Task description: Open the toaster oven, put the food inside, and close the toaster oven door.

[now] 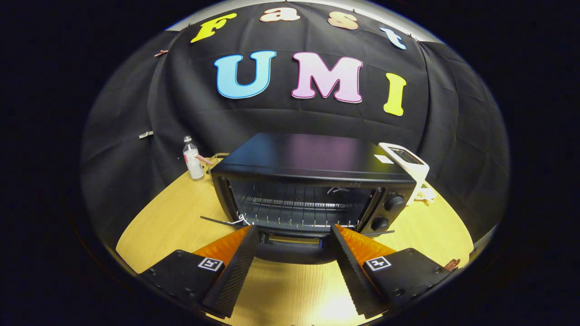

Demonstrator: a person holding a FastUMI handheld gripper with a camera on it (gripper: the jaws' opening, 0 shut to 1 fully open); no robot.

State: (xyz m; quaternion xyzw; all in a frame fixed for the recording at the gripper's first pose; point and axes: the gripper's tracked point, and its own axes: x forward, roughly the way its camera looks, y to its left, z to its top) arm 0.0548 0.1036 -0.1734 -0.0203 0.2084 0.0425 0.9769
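The toaster oven (312,181) is seen open on the counter (172,226), only its wire rack (294,206) inside, its lowered door (292,249) flanked by the spread, empty jaws (gripper (293,231)).

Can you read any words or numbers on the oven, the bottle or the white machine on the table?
Bottle: its label is too small and blurred to read.
Oven: no marks can be read beside its knobs.
White machine: no words can be made out.
Gripper: open, with its fingers on either side of the lowered oven door. It carries square patterns, no words.
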